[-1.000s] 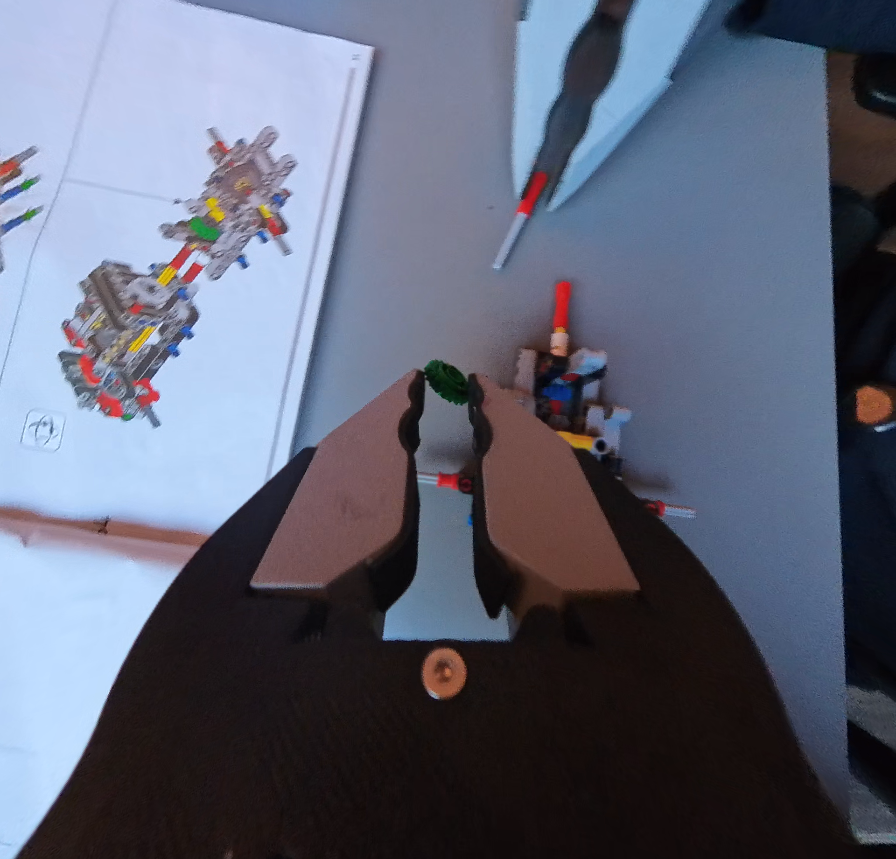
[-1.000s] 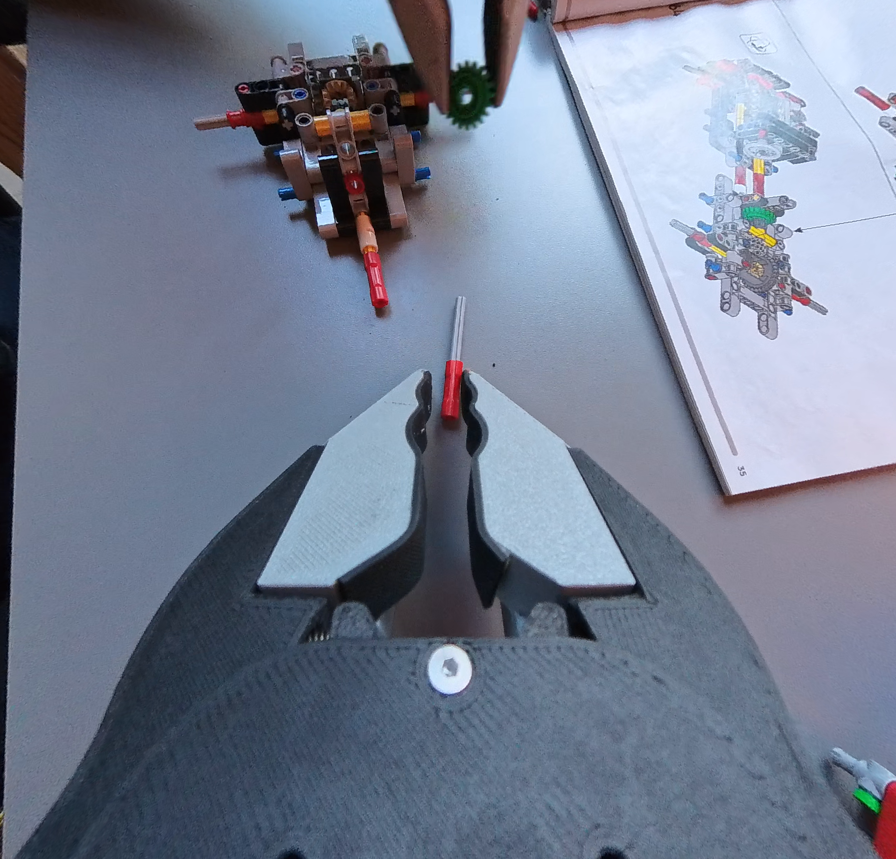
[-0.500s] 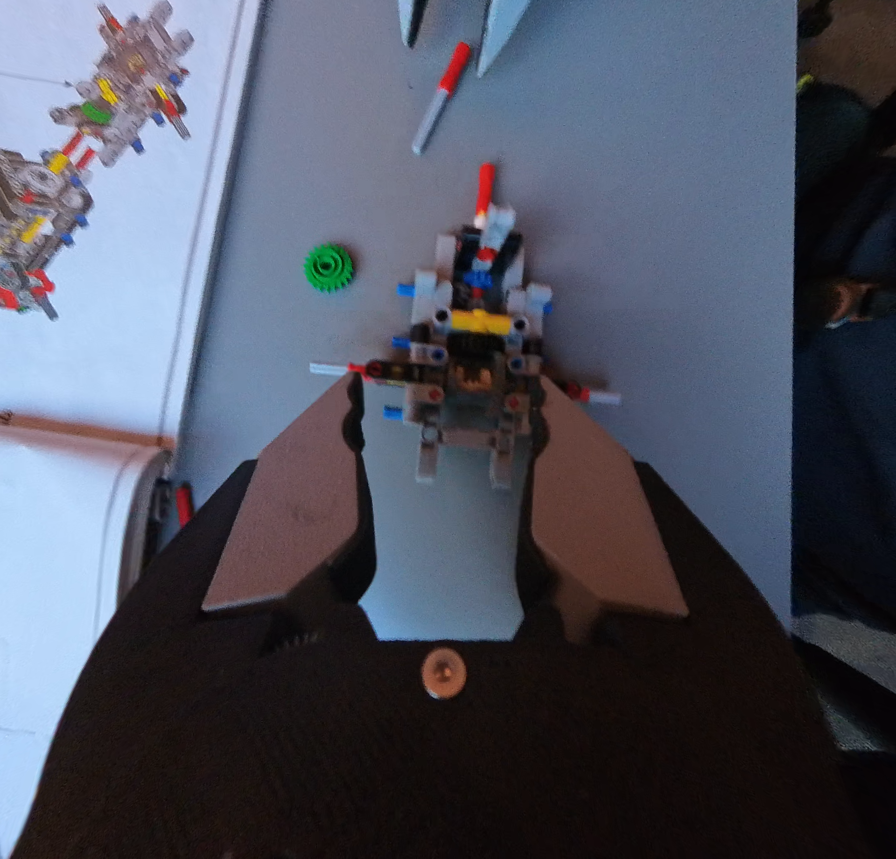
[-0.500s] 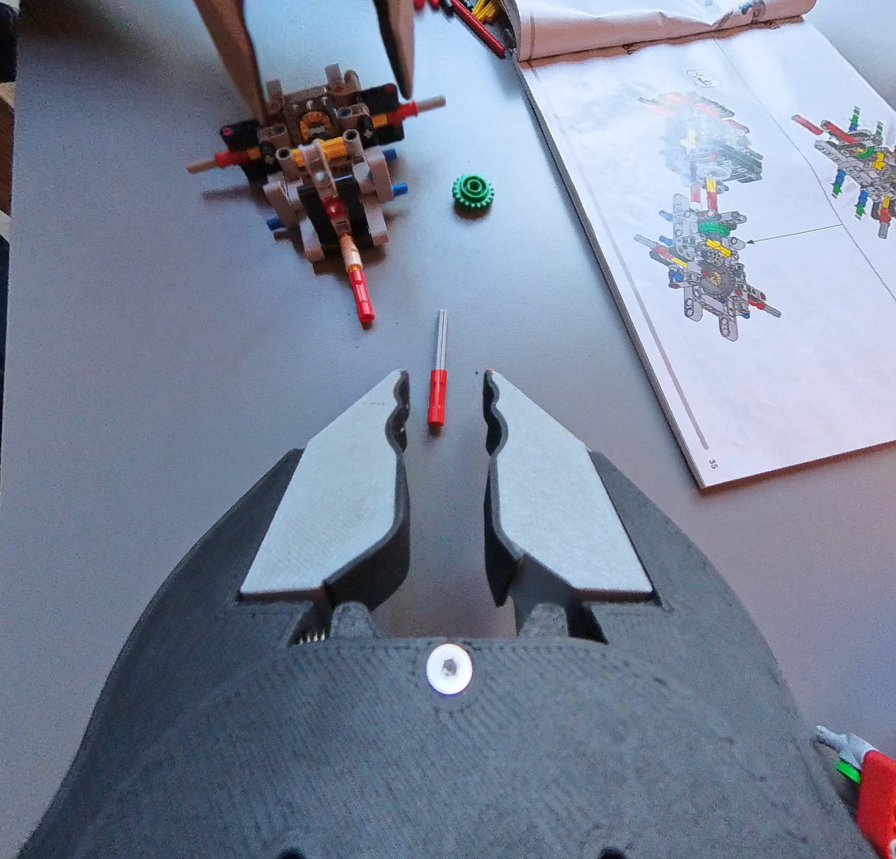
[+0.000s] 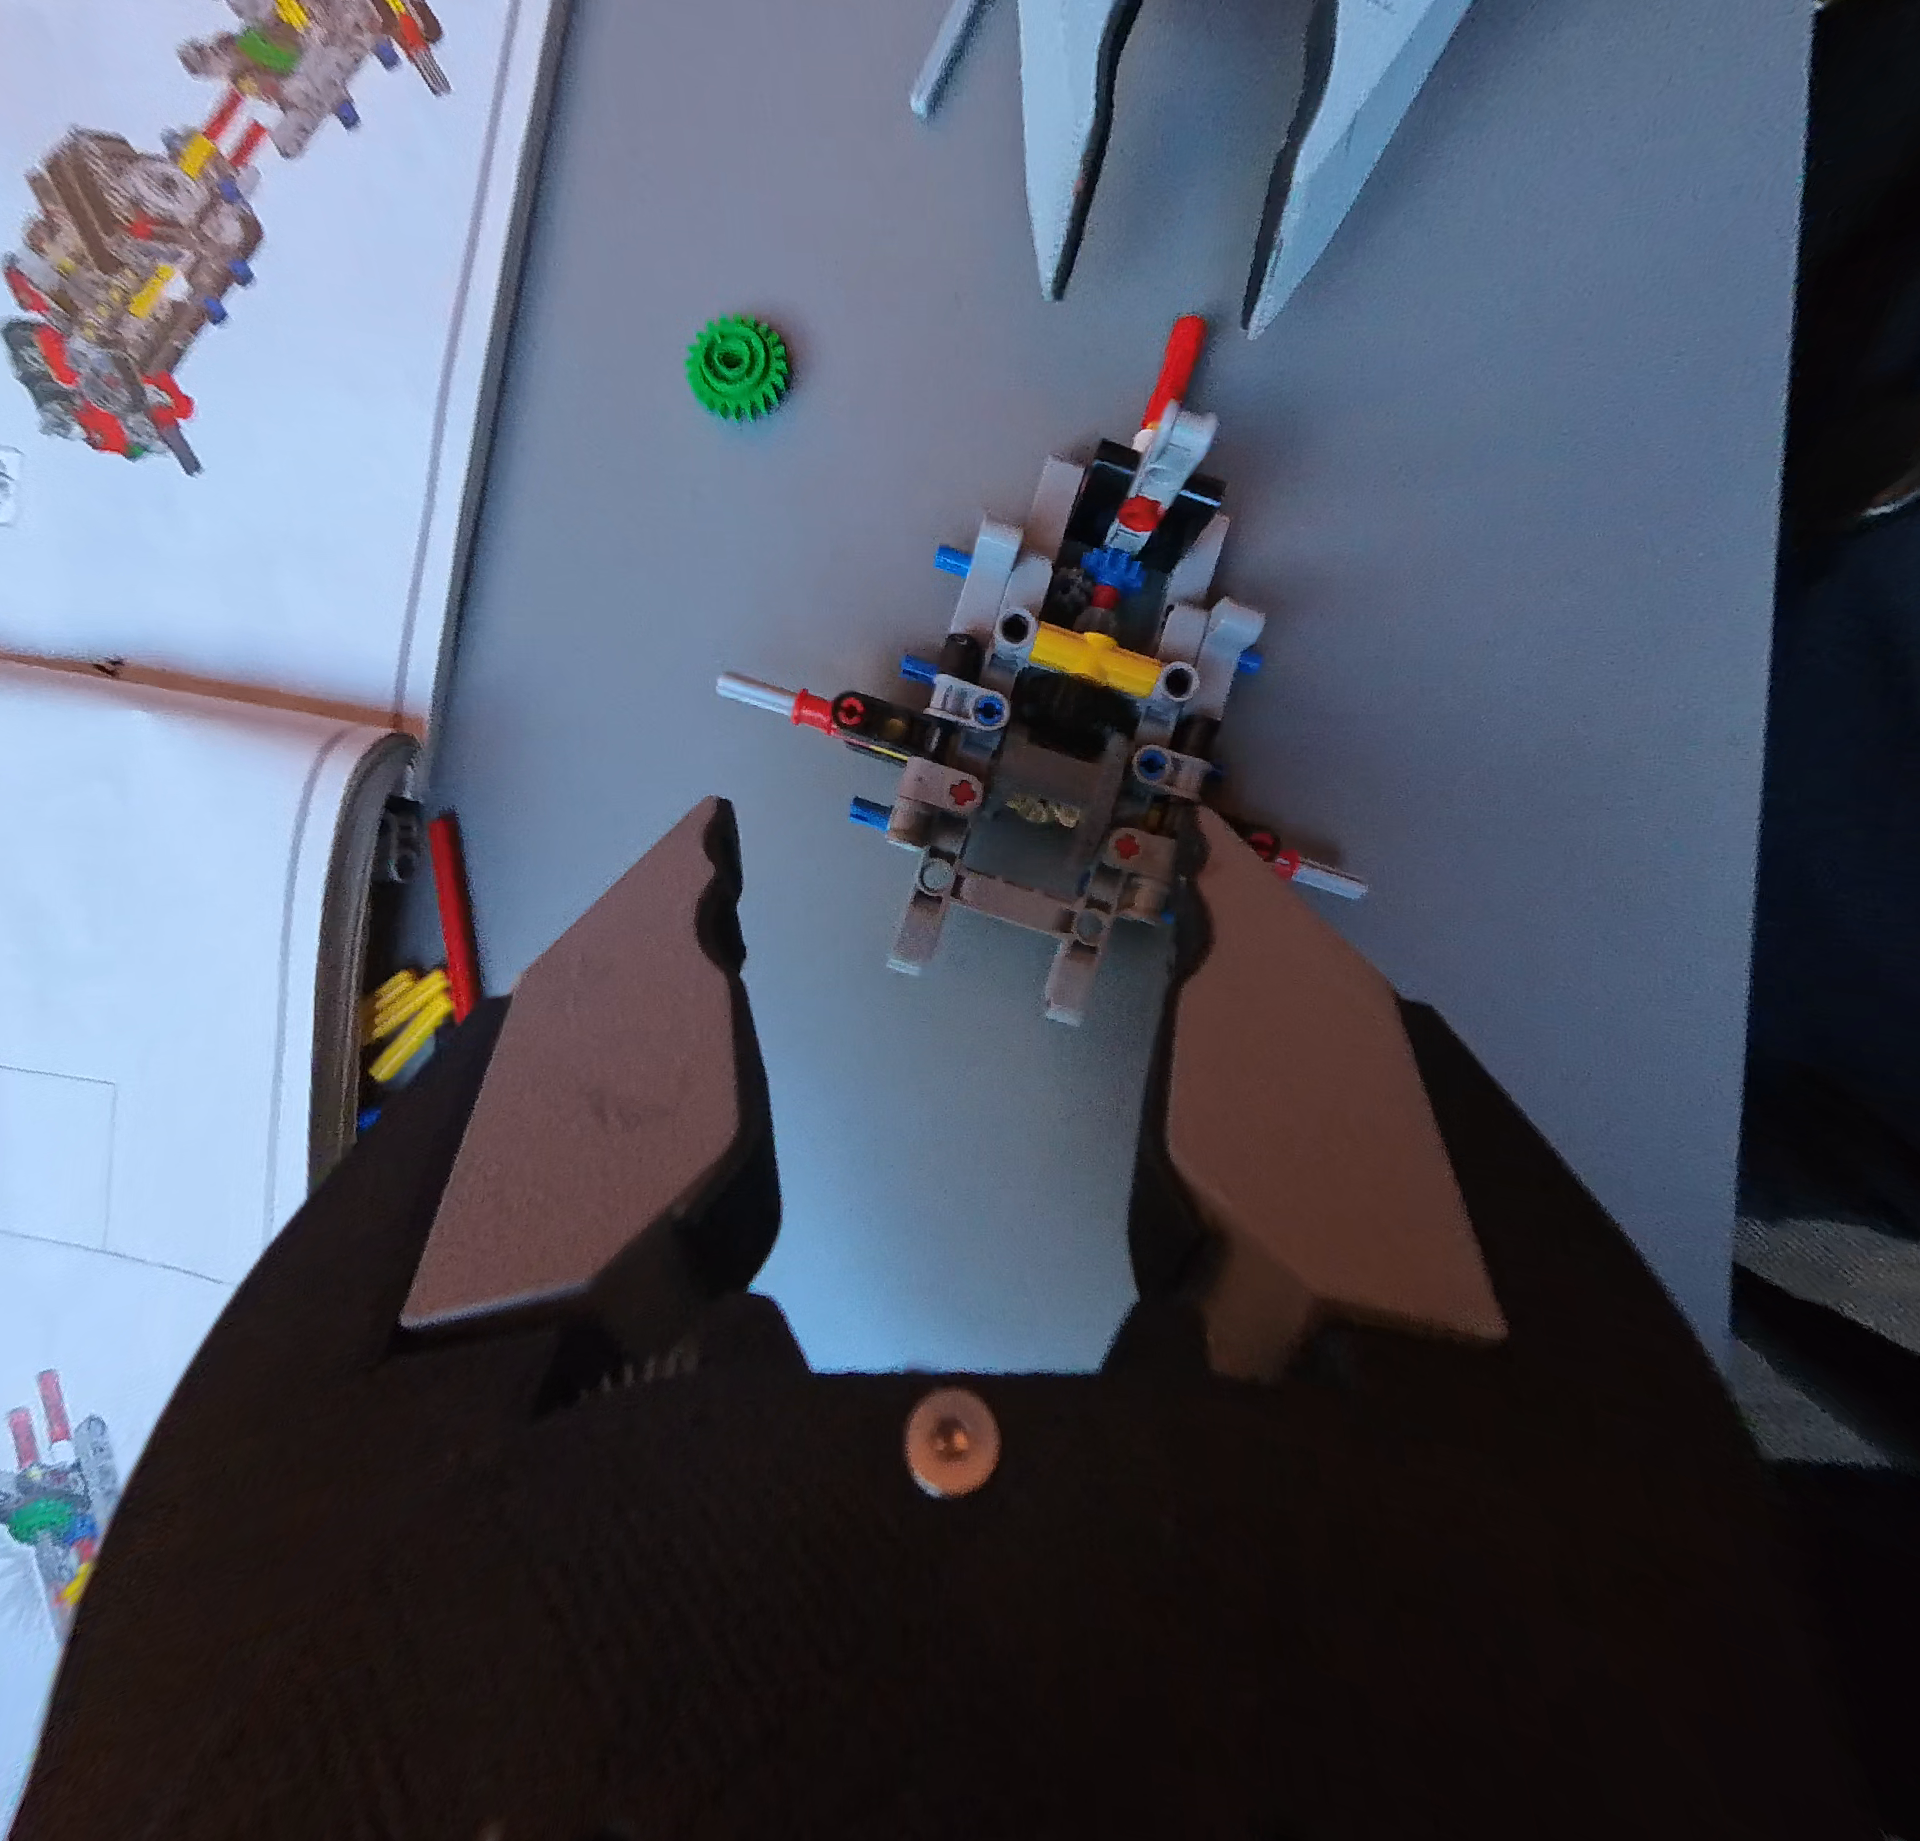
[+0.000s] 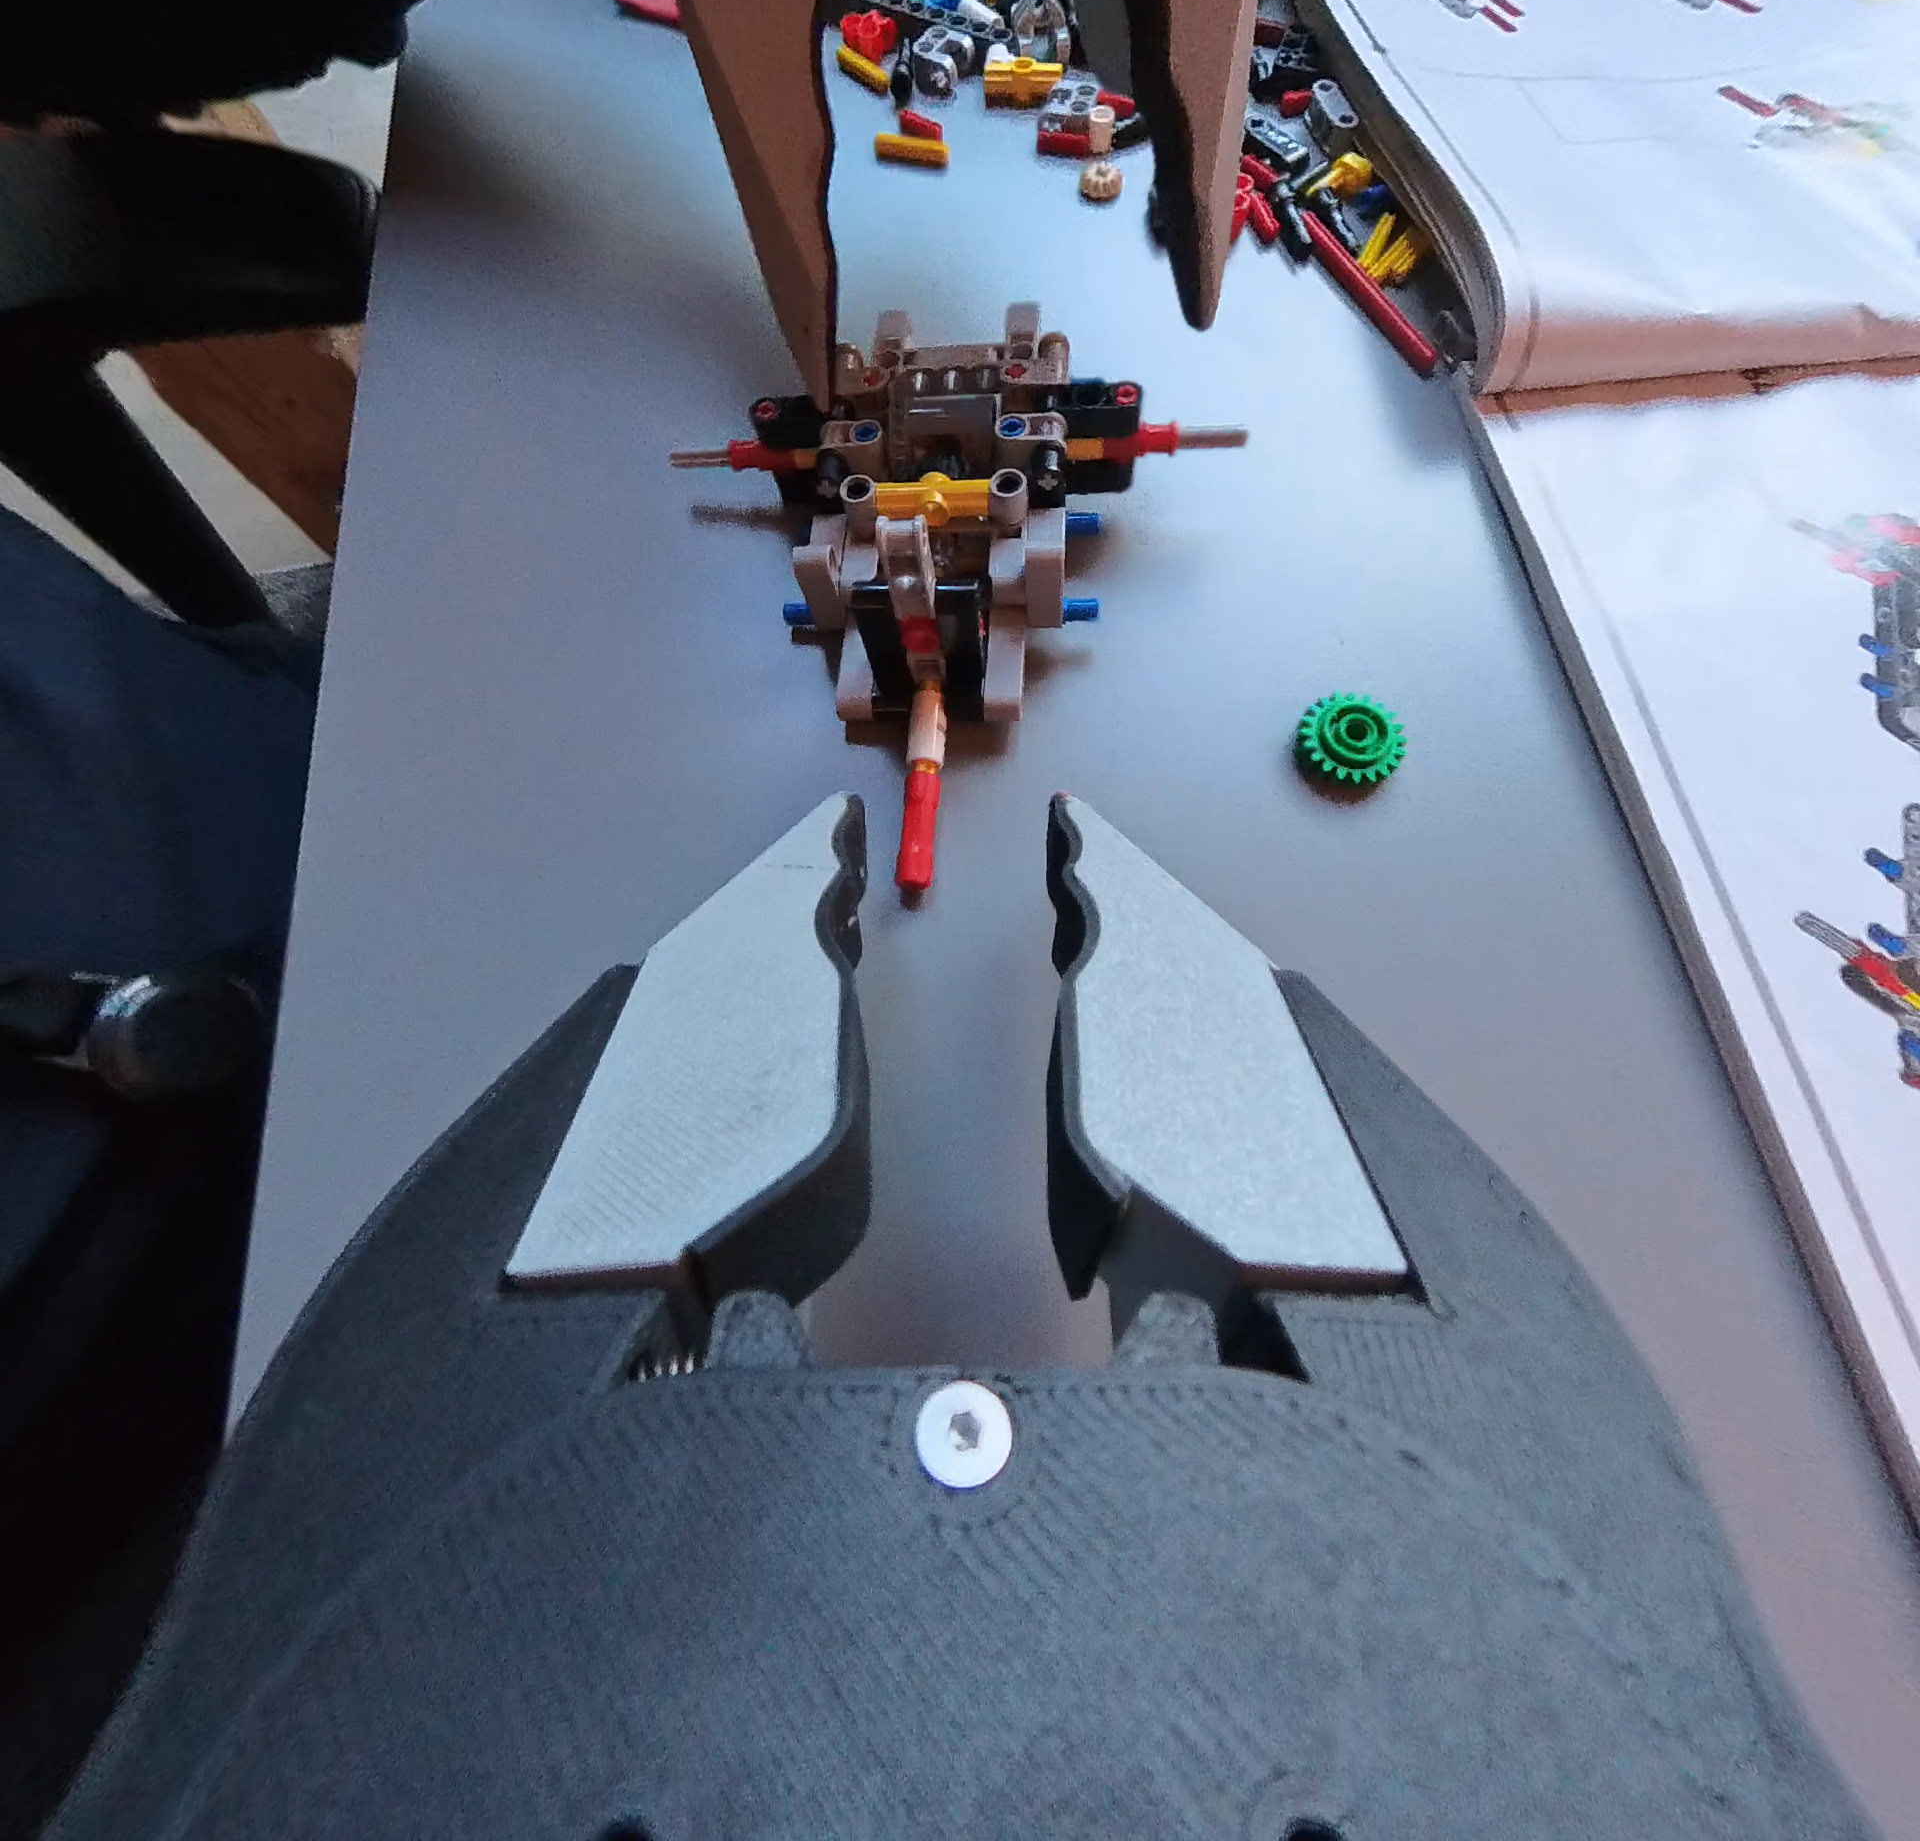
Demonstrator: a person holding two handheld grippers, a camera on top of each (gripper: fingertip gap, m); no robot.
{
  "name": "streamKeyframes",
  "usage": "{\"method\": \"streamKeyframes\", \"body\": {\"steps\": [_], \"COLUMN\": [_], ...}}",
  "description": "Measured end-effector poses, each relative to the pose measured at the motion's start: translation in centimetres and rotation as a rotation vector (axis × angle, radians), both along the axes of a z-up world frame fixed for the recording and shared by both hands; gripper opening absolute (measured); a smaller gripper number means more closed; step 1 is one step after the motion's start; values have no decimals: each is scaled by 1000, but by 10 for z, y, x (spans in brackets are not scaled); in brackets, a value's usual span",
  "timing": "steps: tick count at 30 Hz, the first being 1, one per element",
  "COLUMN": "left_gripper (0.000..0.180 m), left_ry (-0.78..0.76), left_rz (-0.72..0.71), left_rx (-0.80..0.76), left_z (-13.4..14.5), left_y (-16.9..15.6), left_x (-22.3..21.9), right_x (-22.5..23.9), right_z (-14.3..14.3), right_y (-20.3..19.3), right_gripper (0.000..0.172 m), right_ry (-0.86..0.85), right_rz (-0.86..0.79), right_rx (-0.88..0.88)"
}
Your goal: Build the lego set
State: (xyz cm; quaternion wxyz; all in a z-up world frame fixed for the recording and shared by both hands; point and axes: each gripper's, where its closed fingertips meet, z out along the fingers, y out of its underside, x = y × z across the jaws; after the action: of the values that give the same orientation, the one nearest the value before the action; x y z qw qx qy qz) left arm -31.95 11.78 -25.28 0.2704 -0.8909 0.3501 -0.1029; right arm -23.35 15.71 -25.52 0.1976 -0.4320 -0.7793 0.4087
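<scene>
While the brick-built assembly stands on the grey counter, the left hand-held gripper straddles its near end with jaws spread wide: one brown fingertip sits against the model's side by a red-tipped axle, the other stands clear of it, so nothing is gripped. Opposite, the right hand-held gripper is partly open and empty; the model's protruding red axle tip lies between its grey fingertips without being pressed by either. A green gear lies flat on the counter beside the model, towards the open instruction booklet. A loose red-and-grey axle lies beside the right gripper's fingers. Loose bricks are scattered behind the model.
</scene>
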Motion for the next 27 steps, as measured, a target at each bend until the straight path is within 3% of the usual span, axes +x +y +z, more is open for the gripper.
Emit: {"method": "streamKeyframes", "body": {"steps": [6, 8, 12, 14, 16, 19, 22, 27], "left_gripper": [85, 91, 83, 79, 62, 62, 62, 62], "left_ry": [-61, -49, 22, 5, 2, 69, 260, 842], "left_rz": [-61, -53, -38, -38, -40, -49, -67, -89], "left_rx": [-19, -75, -110, -79, -45, 43, 225, 696], "left_z": [18, 9, -23, -23, -23, -20, -9, 45], "left_y": [-24, -33, -32, -25, -21, -20, -15, 3], "left_x": [-1, -6, -7, 1, 6, 9, 6, -8], "right_x": [-6, -9, -19, -28, -32, -29, -30, -42], "right_z": [-3, -2, -12, -13, -14, -14, -3, 33], "right_y": [-13, -18, -29, -31, -29, -28, -24, -2], "right_gripper": [53, 54, 63, 55, 39, 38, 34, 36], "right_ry": [-68, -71, -131, -121, -122, -112, 1, 340], "right_rz": [3, 6, 15, -1, -17, -3, -11, -107], "right_rx": [-74, -85, -56, -35, -11, 16, 117, 508]}}
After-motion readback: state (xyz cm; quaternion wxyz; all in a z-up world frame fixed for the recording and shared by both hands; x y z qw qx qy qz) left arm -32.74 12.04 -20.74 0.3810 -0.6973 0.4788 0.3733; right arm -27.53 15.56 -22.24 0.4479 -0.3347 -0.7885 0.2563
